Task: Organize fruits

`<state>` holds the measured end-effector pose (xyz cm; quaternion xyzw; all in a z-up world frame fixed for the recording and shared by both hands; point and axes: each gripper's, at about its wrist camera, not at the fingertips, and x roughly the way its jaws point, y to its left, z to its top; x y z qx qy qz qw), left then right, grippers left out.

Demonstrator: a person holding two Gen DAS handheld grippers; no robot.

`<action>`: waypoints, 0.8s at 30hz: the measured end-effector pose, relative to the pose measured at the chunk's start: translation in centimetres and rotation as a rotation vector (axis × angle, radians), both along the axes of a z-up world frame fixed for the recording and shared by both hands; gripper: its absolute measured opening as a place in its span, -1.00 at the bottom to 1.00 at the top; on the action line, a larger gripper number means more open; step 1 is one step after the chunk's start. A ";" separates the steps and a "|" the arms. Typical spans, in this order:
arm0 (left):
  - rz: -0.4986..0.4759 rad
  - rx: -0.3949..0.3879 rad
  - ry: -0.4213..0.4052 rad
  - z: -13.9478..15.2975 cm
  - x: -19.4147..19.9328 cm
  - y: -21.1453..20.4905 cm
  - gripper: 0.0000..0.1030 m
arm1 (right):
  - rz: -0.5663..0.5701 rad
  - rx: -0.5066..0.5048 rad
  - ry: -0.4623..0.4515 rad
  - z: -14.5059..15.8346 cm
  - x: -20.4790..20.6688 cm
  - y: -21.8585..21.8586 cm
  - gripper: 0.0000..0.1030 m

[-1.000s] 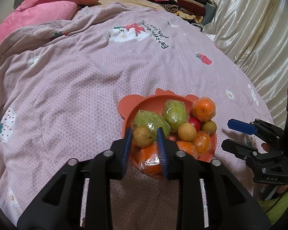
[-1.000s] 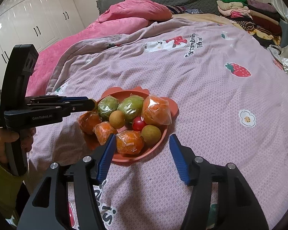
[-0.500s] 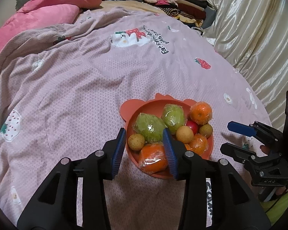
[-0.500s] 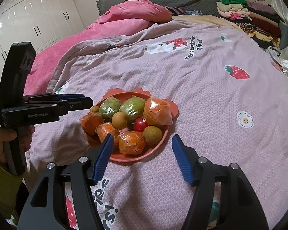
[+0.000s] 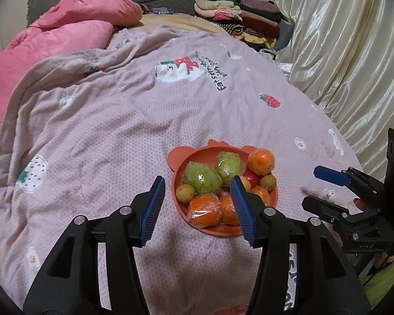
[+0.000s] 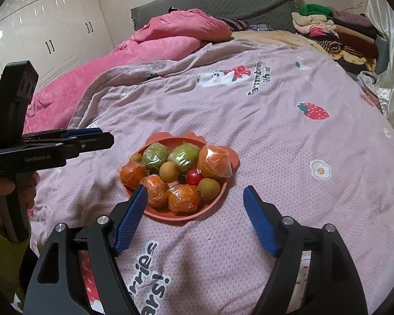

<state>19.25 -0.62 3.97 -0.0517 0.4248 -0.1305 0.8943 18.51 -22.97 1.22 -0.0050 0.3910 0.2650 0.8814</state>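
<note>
Left claw: black two-finger left gripper point(image 5: 197, 207) with blue ribbed pads, jaws moderately apart and just been opening, gripping nothing; poised above the near-left rim of the plate.
Right claw: matching right gripper point(image 6: 197, 220), jaws wide and just been opening, nothing between the pads except bedspread and the plate's near edge farther off.
Fruit: all piled in the terracotta-orange bear-eared plastic plate point(image 6: 224, 191) on the mauve strawberry-print bedspread point(image 6: 289, 136).
Plate contents: two green plastic-wrapped fruits point(image 5: 202, 178), several plastic-wrapped oranges point(image 6: 183, 198), small tan round fruits point(image 6: 168, 171), one red cherry tomato point(image 6: 194, 177).
Small tan round fruit point(image 5: 184, 193): resting at the plate's left edge, touching a green fruit and an orange, clear of both pads.
Change from a second ago: that tan fruit then pinched between the left pads, now released in the plate; both claws farther back from the fruit and wider.
Surroundings: pink quilt point(image 5: 65, 31) and folded clothes stack point(image 6: 336, 31) at the far end of the bed.
</note>
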 end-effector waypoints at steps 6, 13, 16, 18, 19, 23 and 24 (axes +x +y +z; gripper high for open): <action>0.014 -0.002 -0.031 1.3 -1.6 0.4 0.02 | -0.008 0.000 -0.036 1.4 -1.2 -0.1 0.60; 0.047 0.005 -0.062 2.6 -3.7 0.8 0.34 | -0.012 0.014 -0.072 2.8 -3.0 -0.4 0.80; 0.061 0.010 -0.068 2.9 -4.6 0.9 0.50 | -0.017 0.019 -0.078 3.1 -3.7 -0.6 0.83; 0.068 0.008 -0.070 3.0 -5.2 1.0 0.59 | -0.025 0.019 -0.084 3.2 -4.2 -0.8 0.85; 0.071 0.009 -0.071 3.0 -5.5 1.0 0.62 | -0.032 0.022 -0.088 3.3 -4.4 -0.9 0.86; 0.089 0.023 -0.068 2.8 -6.7 0.9 0.80 | -0.045 0.024 -0.094 3.4 -5.4 -1.4 0.91; 0.091 0.024 -0.066 2.7 -7.0 0.9 0.81 | -0.046 0.022 -0.093 3.4 -5.6 -1.5 0.91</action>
